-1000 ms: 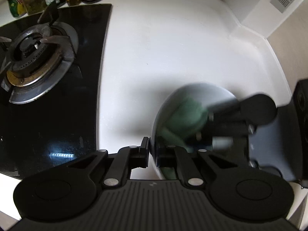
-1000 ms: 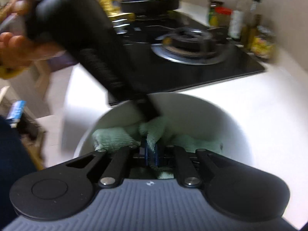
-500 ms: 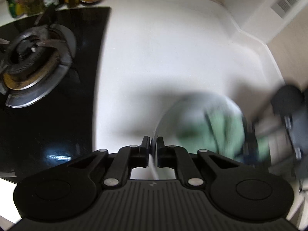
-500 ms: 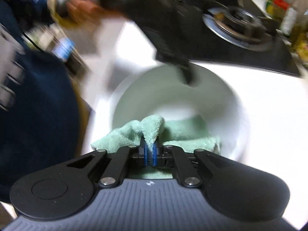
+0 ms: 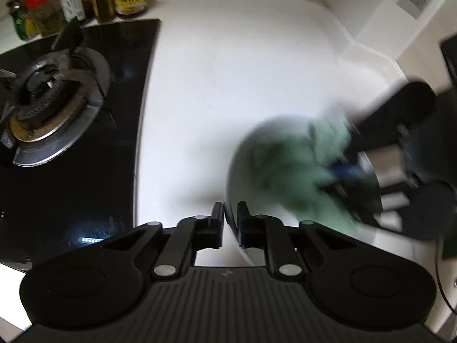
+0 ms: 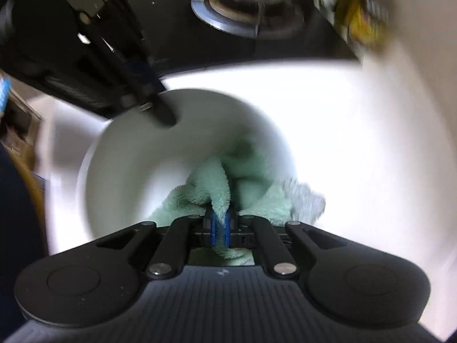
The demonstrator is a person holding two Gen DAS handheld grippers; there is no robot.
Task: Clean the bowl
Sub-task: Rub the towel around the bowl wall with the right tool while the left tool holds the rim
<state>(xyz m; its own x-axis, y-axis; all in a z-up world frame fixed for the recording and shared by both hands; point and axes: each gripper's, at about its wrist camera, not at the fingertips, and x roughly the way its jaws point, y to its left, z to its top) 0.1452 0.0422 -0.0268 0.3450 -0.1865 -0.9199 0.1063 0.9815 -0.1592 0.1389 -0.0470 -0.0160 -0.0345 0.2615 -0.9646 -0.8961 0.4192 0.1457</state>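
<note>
A white bowl sits on the white counter. My left gripper is shut on the bowl's rim; it also shows in the right wrist view at the bowl's far left rim. My right gripper is shut on a pale green cloth pressed inside the bowl at its right side. In the left wrist view the cloth and right gripper are blurred inside the bowl.
A black gas hob with a burner lies left of the bowl. Jars and bottles stand behind the hob. The white counter stretches beyond the bowl to a wall corner.
My right gripper has swept the cloth around inside the bowl, ending at its right side. My left gripper has kept its hold on the rim.
</note>
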